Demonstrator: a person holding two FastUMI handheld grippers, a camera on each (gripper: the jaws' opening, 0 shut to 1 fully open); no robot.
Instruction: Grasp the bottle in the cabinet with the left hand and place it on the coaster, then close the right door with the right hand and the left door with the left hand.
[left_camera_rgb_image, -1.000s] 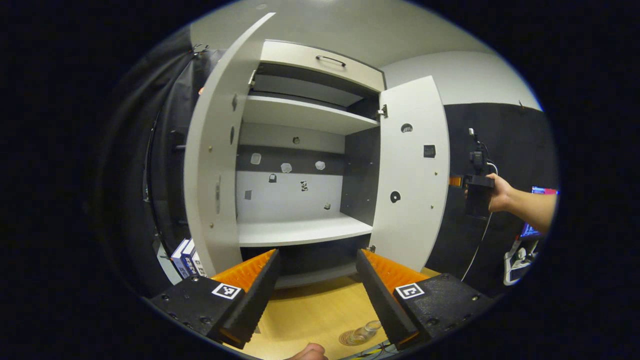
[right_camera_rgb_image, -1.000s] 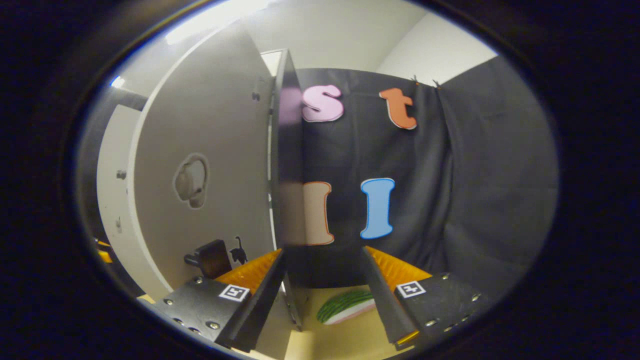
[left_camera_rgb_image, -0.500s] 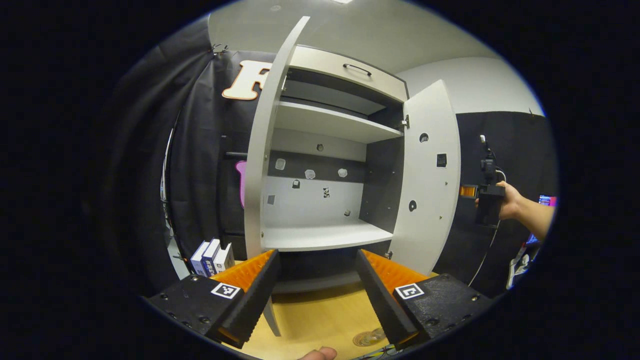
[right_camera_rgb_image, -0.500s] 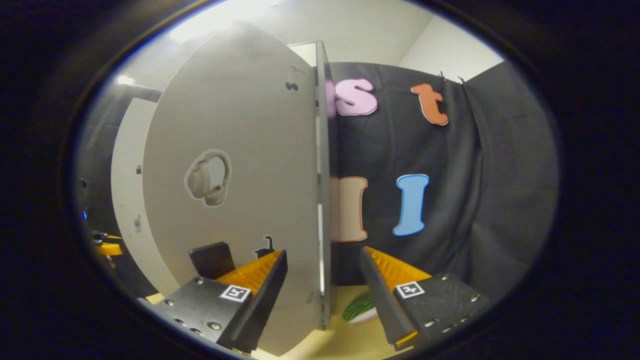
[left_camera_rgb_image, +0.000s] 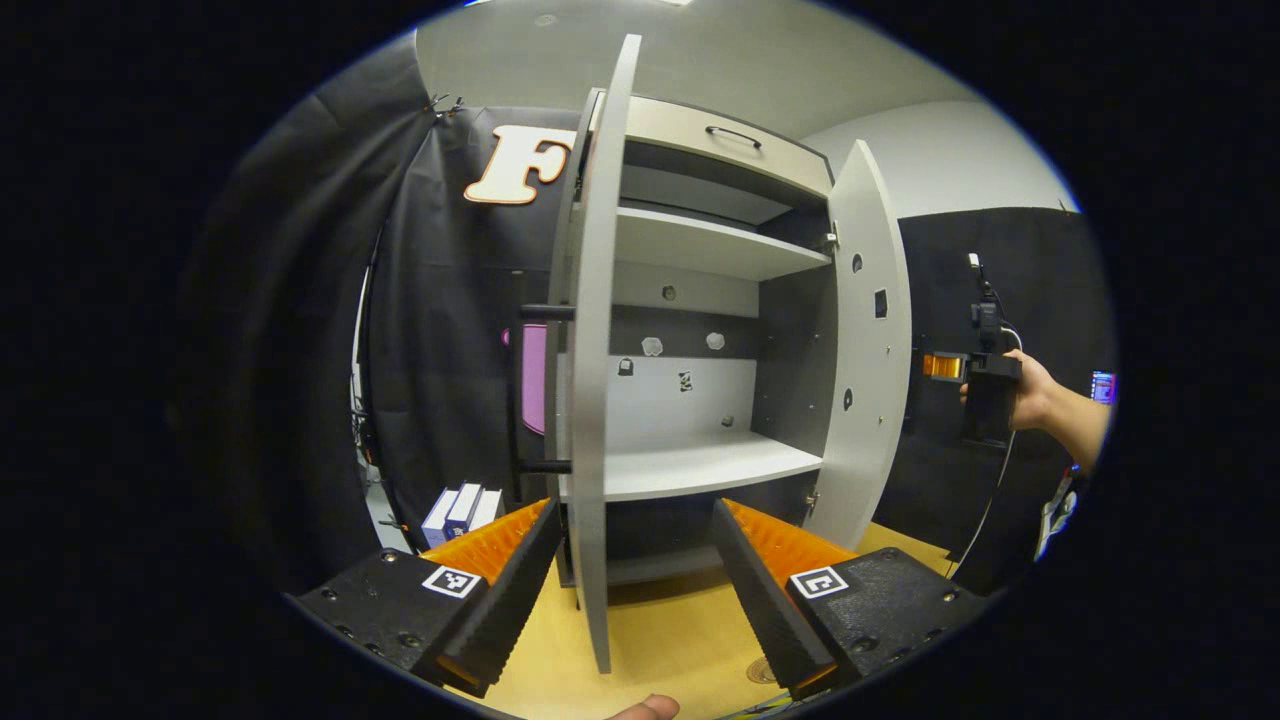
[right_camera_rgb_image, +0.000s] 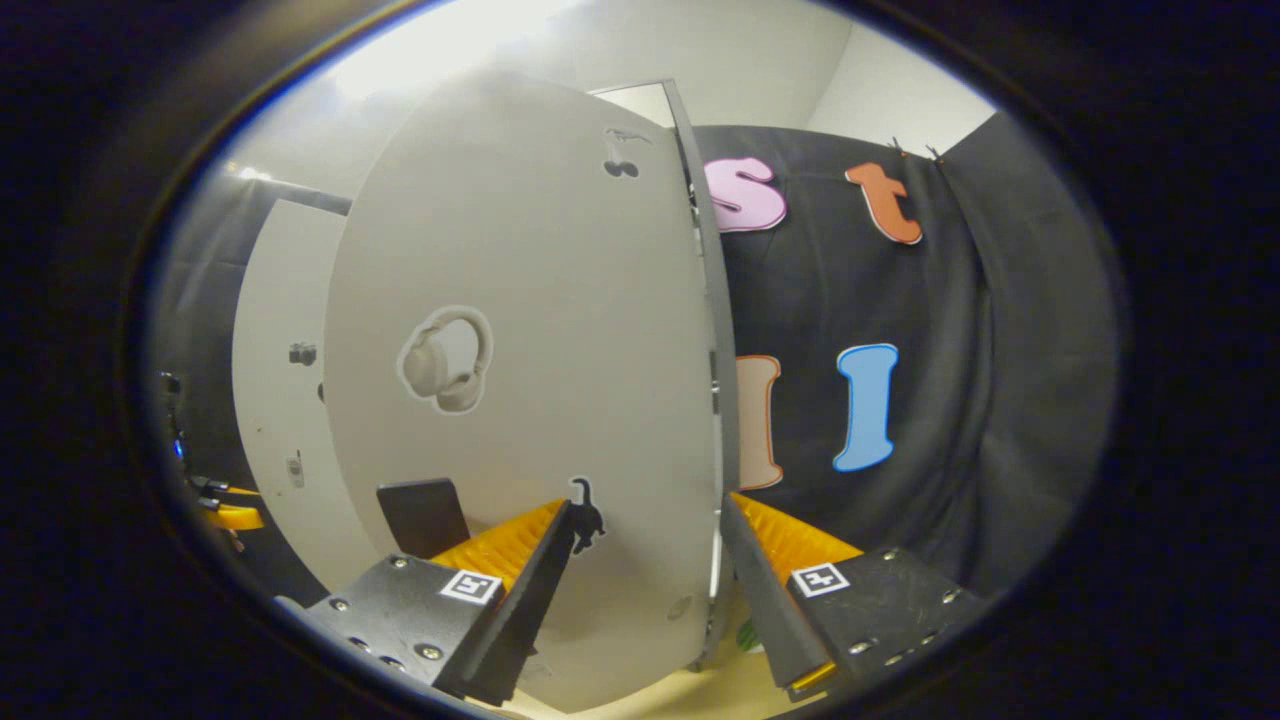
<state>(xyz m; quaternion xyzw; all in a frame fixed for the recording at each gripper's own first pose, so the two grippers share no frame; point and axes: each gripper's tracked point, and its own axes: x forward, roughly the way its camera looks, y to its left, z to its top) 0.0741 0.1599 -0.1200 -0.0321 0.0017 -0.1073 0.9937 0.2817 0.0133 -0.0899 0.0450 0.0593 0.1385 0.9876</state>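
Left tongs (left_camera_rgb_image: 632, 580): spread open, gripping nothing, low over the desk (left_camera_rgb_image: 660, 640), facing the left door (left_camera_rgb_image: 592, 400) edge-on | Right tongs (right_camera_rgb_image: 645, 580): open, empty, against the right door (right_camera_rgb_image: 560, 380) outer face | Cabinet (left_camera_rgb_image: 700, 300): shelves bare | Coaster (left_camera_rgb_image: 762, 670): on desk by left tongs; bottle hidden

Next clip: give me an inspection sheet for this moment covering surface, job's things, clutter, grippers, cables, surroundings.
Surface: wooden table, bare in front of the cabinet.
Job's things: cabinet shelves hold no bottle; left door open, seen edge-on; right door partly open; coaster at the bottom edge, mostly hidden by a finger.
Clutter: small boxes left of the cabinet.
Grippers: left gripper open, straddling the left door's edge; right gripper open against the right door's outer face.
Cables: one cable hangs from the right gripper.
Surroundings: black cloth wall.
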